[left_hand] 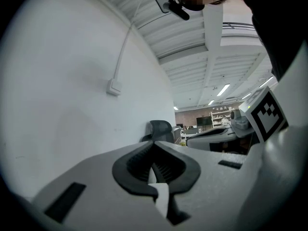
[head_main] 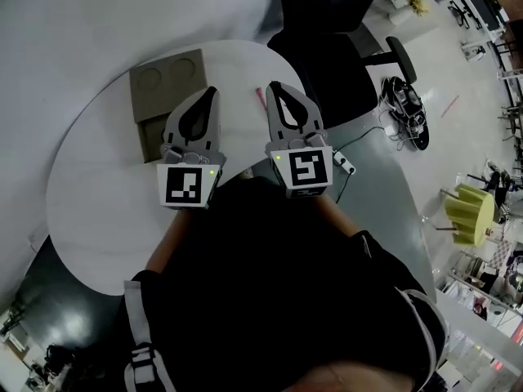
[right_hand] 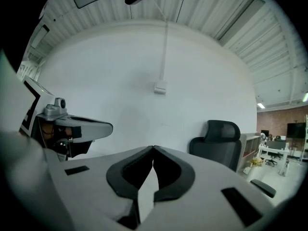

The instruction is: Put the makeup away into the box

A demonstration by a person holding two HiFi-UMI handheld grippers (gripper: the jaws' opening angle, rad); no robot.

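- A round white table stands by a white wall, on a glossy grey floor, in a large open workroom.
- The box lies on the far left part of the table. It is a single flat brown tray with two round hollows side by side in its upper half.
- One slim pink stick lies on the table just right of the box. Its lower end is hidden behind the right gripper, so what kind of makeup it is cannot be told.
- The left gripper hangs over the box's right edge. In its own view the jaws are clenched tip to tip with nothing between them.
- The right gripper is beside it, near the pink stick. Its own view shows the jaws pressed together and empty.
- There are two marker cubes, one on each gripper, each with a black-and-white square pattern.
- One black office chair stands just past the table's far edge.
- One white power strip lies on the floor to the right, its cable running towards a tangle of wires.
- On the wall, one small white box has a thin conduit rising from it.
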